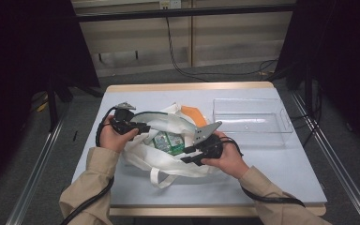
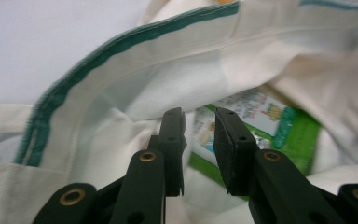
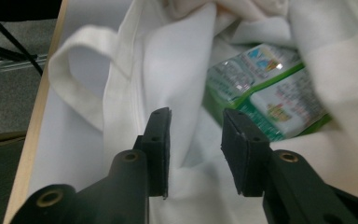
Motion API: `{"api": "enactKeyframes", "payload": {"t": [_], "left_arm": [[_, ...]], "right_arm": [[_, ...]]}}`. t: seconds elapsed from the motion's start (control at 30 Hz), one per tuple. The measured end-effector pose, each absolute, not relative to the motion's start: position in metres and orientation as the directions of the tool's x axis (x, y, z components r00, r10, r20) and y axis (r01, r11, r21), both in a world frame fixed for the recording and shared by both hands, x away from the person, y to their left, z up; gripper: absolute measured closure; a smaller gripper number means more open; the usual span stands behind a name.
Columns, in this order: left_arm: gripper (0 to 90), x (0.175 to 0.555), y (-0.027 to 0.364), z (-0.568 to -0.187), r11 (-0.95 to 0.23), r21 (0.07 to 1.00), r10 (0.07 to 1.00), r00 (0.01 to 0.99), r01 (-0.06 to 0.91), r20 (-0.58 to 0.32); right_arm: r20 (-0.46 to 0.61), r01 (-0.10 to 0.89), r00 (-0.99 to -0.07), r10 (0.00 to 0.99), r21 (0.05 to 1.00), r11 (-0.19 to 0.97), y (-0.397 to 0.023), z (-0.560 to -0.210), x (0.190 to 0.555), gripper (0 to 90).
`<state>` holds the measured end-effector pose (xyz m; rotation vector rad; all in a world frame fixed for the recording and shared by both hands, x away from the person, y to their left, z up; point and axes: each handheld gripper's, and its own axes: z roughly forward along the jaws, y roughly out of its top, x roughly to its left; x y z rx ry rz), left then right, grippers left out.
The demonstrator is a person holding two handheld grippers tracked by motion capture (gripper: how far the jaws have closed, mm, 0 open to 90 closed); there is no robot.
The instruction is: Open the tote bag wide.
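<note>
Tote bag (image 1: 168,145) sits mid-surface (image 1: 272,164), mouth spread, and we spot green packets (image 1: 168,142) inside. Our left gripper (image 1: 143,127) at nine o'clock and right gripper (image 1: 187,153) at four o'clock both gape, clutching nothing. Clear tray (image 1: 252,116) waits at two o'clock.

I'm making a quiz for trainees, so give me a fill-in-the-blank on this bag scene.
1. The white cloth bag has a rim trimmed in ____.
2. Inside the bag lies a green and white ____.
3. The clear plastic tray sits to the ____ of the bag in the high view.
4. The left tongs and right tongs both stand ____, with nothing pinched.

Missing words: green; packet; right; open
</note>
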<state>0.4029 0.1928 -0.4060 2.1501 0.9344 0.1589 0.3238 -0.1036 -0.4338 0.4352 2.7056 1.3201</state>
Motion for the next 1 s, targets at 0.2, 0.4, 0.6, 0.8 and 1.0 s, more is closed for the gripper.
{"api": "enactKeyframes", "payload": {"t": [0.2, 0.4, 0.6, 0.8, 1.0], "left_arm": [[74.2, 0.388, 0.186, -0.413, -0.431, 0.704, 0.653, 0.734, 0.564, -0.188], [77.6, 0.377, 0.184, -0.424, -0.427, 0.708, 0.647, 0.737, 0.562, -0.195], [82.6, 0.369, 0.184, -0.431, -0.408, 0.708, 0.654, 0.726, 0.577, -0.215], [86.9, 0.365, 0.178, -0.441, -0.424, 0.695, 0.642, 0.734, 0.581, -0.221], [89.8, 0.361, 0.177, -0.444, -0.448, 0.673, 0.632, 0.741, 0.589, -0.227]], "right_arm": [[-0.012, 0.191, -0.947, 0.320, 0.779, 0.596, -0.107, -0.419, 0.336, 62.2], [-0.014, 0.217, -0.933, 0.360, 0.777, 0.591, -0.109, -0.416, 0.351, 58.5], [-0.028, 0.228, -0.919, 0.393, 0.777, 0.586, -0.111, -0.417, 0.367, 55.7], [-0.056, 0.228, -0.912, 0.406, 0.753, 0.617, -0.108, -0.420, 0.381, 51.1], [-0.092, 0.233, -0.900, 0.425, 0.724, 0.650, -0.107, -0.427, 0.391, 47.8]]}}
